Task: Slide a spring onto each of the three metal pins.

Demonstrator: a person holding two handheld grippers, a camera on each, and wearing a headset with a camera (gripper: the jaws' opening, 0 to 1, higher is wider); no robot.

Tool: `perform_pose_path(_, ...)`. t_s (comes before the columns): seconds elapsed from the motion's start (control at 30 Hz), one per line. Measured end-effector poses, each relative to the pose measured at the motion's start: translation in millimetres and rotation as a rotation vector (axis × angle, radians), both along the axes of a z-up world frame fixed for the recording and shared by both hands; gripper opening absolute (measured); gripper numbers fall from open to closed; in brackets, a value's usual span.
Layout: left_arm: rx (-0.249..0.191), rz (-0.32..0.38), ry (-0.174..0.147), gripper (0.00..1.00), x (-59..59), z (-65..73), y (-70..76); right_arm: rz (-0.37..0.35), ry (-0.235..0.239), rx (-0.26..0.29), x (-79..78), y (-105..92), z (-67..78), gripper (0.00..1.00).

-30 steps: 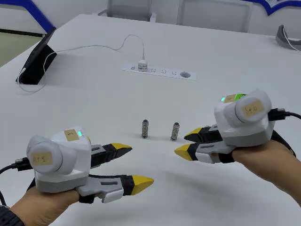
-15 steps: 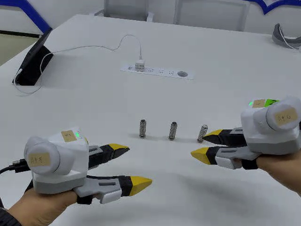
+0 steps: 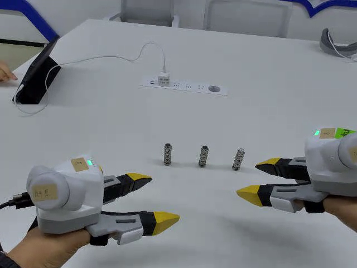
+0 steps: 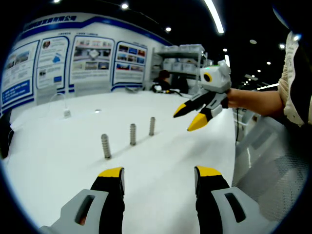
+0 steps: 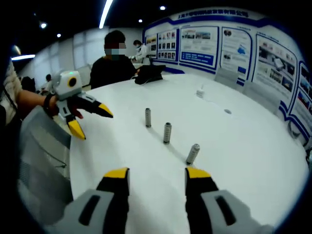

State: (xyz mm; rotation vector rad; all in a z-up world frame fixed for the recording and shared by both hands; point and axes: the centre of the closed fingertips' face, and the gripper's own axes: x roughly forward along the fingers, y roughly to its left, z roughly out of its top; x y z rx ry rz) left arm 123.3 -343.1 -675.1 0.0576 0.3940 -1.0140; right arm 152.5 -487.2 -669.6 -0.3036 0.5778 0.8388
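The right gripper (image 3: 248, 178) is drawing back, open and empty, uncovering a third spring (image 3: 239, 159) beside two other springs (image 3: 203, 156), far from the table's (image 3: 111, 111) edges. The left gripper (image 3: 162, 196) is waiting open. The task is looking finished.

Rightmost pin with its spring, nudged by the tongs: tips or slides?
Likely tips: the pin is tall, narrow, looks freestanding and seems to lean. Once down, it would probably roll on the smooth table.
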Motion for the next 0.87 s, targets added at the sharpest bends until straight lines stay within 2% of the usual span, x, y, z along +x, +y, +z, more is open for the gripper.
perform_pose_path(0.47,-0.008,0.010,0.005,0.59,0.9,0.0,1.2,-0.048,-0.025,0.046,-6.1,-12.8,1.4,0.55)
perform_pose_path(0.87,-0.014,0.018,0.010,0.59,1.3,-0.9,1.6,-0.056,-0.034,0.060,-5.1,-19.5,-6.1,0.55)
